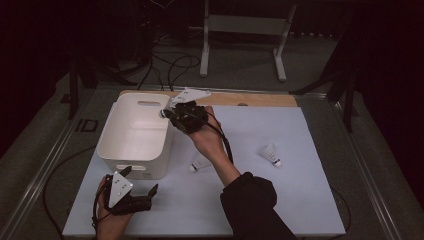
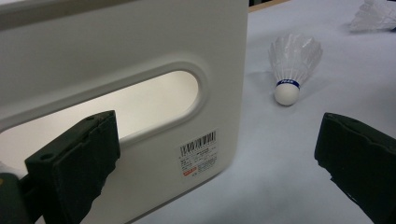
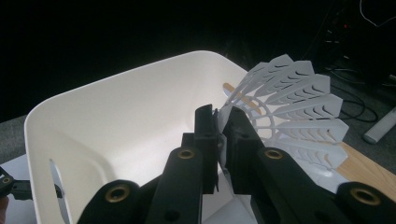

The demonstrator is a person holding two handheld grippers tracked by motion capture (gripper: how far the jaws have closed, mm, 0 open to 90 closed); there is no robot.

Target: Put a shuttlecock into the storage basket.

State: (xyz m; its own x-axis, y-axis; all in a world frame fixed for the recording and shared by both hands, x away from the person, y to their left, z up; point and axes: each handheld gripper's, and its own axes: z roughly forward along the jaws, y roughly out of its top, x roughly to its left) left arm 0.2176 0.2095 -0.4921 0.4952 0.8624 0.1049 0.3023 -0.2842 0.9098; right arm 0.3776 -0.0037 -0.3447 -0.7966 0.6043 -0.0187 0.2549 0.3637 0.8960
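- Over the far right corner of the white bin [image 1: 132,131], the right gripper [image 1: 167,113] hangs with its jaws pressed together on the skirt of a white shuttlecock [image 3: 289,105]; in the right gripper view the plastic feathers fan out to the right of the jaws, pinched at their edge.
- That same view looks down into the bin [image 3: 116,121], whose inner walls and the part of the floor that can be seen look bare, so no shuttlecock appears to have been dropped inside yet.
- Judged from this, the held shuttlecock is at the point of delivery: it sits above the rim, and what is left for it is a release into the bin.
- Two more shuttlecocks lie on the white mat [image 1: 280,200]: one just beside the bin's near right corner [image 1: 198,165], partly behind the person's right forearm, and one well apart to the right [image 1: 271,155].
- The left gripper [image 1: 141,186] rests low at the near side of the bin, jaws spread wide with nothing between them; in the left gripper view its pads frame the bin's handle slot [image 2: 140,105] and the nearer loose shuttlecock [image 2: 293,67], which stands on its cork, tilted.
- As a rough reckoning, the work is early: one shuttlecock about to go in, two left to collect.
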